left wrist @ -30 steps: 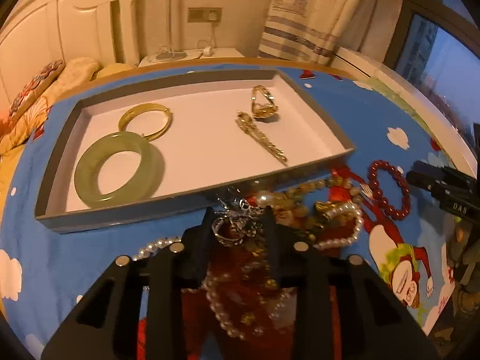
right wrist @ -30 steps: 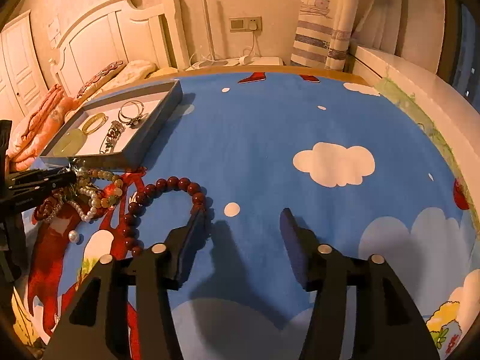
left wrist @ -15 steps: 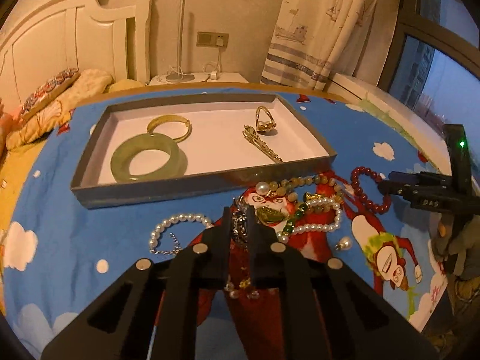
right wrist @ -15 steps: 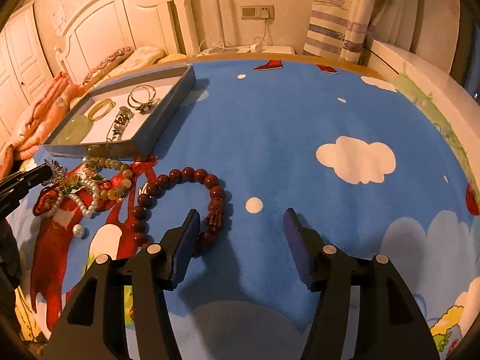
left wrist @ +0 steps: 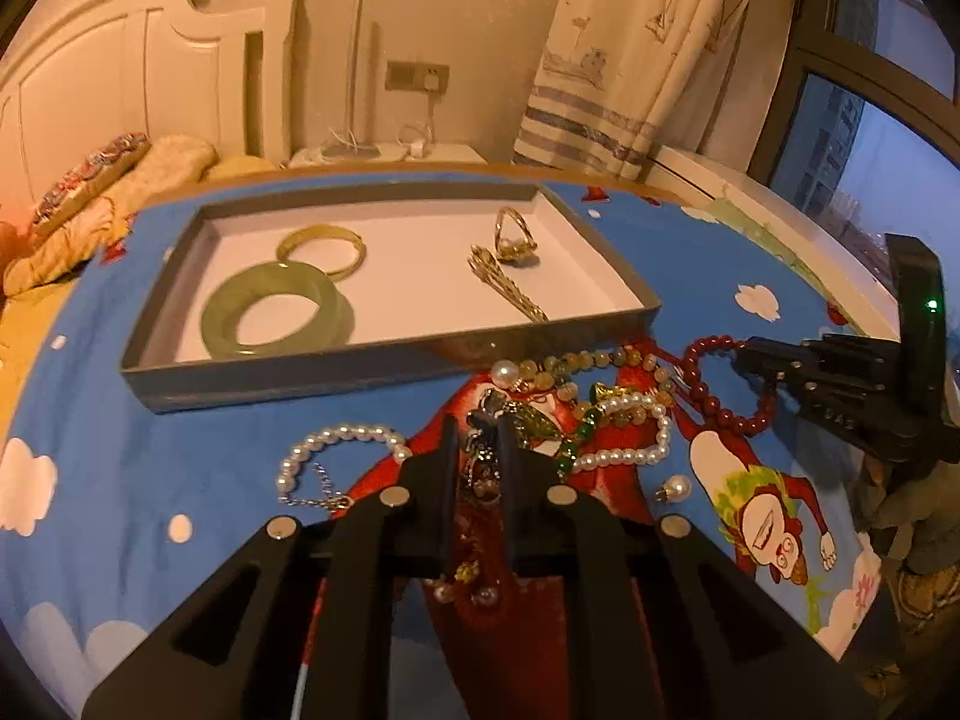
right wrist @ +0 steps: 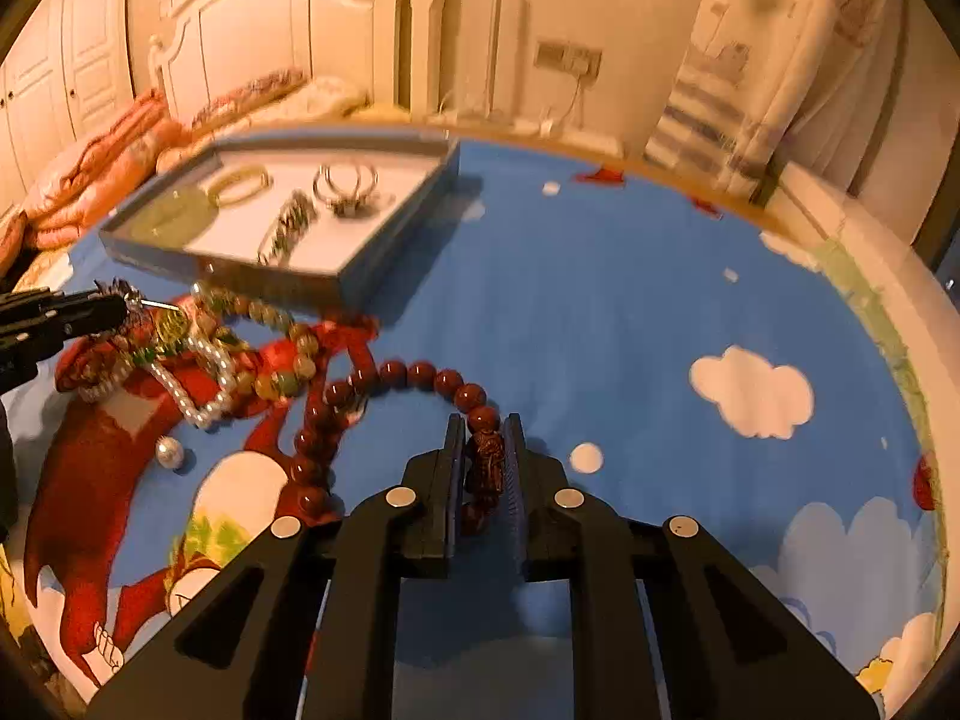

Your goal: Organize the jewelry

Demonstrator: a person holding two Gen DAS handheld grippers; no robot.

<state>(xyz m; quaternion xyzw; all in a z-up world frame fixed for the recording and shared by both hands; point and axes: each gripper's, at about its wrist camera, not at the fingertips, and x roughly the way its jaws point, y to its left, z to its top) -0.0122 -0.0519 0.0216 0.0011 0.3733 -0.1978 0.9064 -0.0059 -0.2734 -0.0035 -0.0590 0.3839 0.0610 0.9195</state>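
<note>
Blue bedspread [right wrist: 600, 312] under two downward-tilted, clamped grippers.

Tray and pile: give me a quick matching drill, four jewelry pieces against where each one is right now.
Things:
1. jade bangle
2. red beads
3. loose pearl
4. silver piece

Places:
A. in the left claw
B. in the tray
C. alone on the sheet
D. in the right claw

Pairs: 1-B, 2-D, 3-C, 4-A
</note>
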